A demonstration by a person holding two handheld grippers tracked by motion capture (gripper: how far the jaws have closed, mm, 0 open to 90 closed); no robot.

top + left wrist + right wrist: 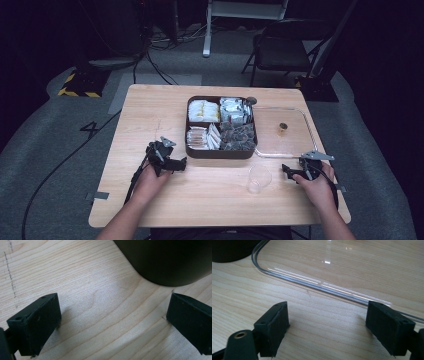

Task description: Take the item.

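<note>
Wooden table [150,115] with a dark compartment box [221,152] in the middle, stuffed with little packets. Left gripper [176,164] sits low on the wood just beside the box's near left corner, jaws spread wide with nothing but bare grain between them in the left gripper view. Right gripper [287,170] is over by the near edge of the clear tray [280,154], jaws also spread and holding nothing; the tray rim [312,283] runs right across in front of them. Clear plastic cup [259,178] lies on the table between the two hands, closer to the right gripper, not touched by either. Small brown thing [283,128] sits in the tray.
</note>
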